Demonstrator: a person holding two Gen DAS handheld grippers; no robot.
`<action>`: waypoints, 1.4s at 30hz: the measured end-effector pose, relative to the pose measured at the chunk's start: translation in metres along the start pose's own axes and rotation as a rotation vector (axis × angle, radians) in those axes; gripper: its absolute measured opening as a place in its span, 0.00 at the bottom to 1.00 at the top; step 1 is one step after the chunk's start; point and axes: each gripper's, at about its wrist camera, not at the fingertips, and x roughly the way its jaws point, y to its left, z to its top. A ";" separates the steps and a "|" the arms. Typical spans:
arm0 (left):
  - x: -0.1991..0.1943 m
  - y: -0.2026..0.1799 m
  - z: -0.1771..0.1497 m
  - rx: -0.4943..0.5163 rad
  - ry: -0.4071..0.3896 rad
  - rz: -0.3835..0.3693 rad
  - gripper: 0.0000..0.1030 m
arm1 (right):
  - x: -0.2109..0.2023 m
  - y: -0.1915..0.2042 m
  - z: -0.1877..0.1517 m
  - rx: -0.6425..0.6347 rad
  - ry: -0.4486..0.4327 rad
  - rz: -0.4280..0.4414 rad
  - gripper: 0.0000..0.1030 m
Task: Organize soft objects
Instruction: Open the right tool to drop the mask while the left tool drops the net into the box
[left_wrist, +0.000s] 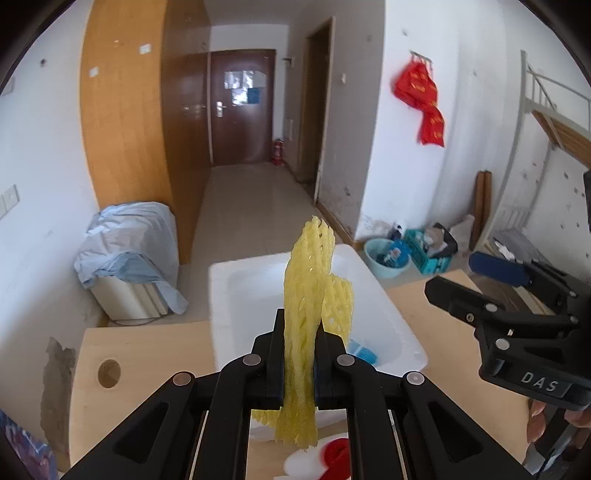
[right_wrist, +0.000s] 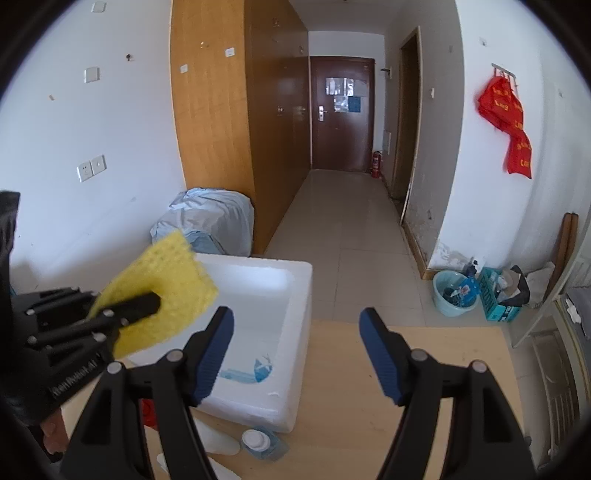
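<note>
My left gripper (left_wrist: 299, 350) is shut on a yellow foam net sleeve (left_wrist: 310, 280), which stands up folded between its black jaws above the white foam box (left_wrist: 384, 295). From the right wrist view the same yellow net (right_wrist: 166, 284) hangs at the left, over the box's near left corner (right_wrist: 295, 295), pinched by the left gripper (right_wrist: 147, 301). My right gripper (right_wrist: 297, 350) is open with nothing between its blue pads, above the box's right wall and the wooden table (right_wrist: 443, 369). It shows at the right in the left wrist view (left_wrist: 461, 280). A blue item (right_wrist: 251, 371) lies inside the box.
On the table in front of the box lie a red-and-white object (left_wrist: 332, 454), a small clear container with a white lid (right_wrist: 258, 441) and white pieces (right_wrist: 218, 443). The table has a round hole (left_wrist: 109, 373) at its left. On the floor stand a covered bundle (right_wrist: 210, 218), a blue basin (right_wrist: 452, 293) and a teal crate (right_wrist: 495, 295).
</note>
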 end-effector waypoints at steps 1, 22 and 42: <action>0.002 -0.002 -0.001 0.008 0.005 -0.006 0.10 | 0.000 -0.001 0.000 0.001 0.000 -0.004 0.72; 0.027 -0.020 0.000 0.043 0.053 0.015 0.51 | -0.004 -0.010 -0.006 -0.007 -0.010 -0.003 0.72; 0.018 -0.016 0.003 0.042 0.010 0.073 0.72 | -0.004 -0.007 -0.004 -0.013 -0.009 0.002 0.72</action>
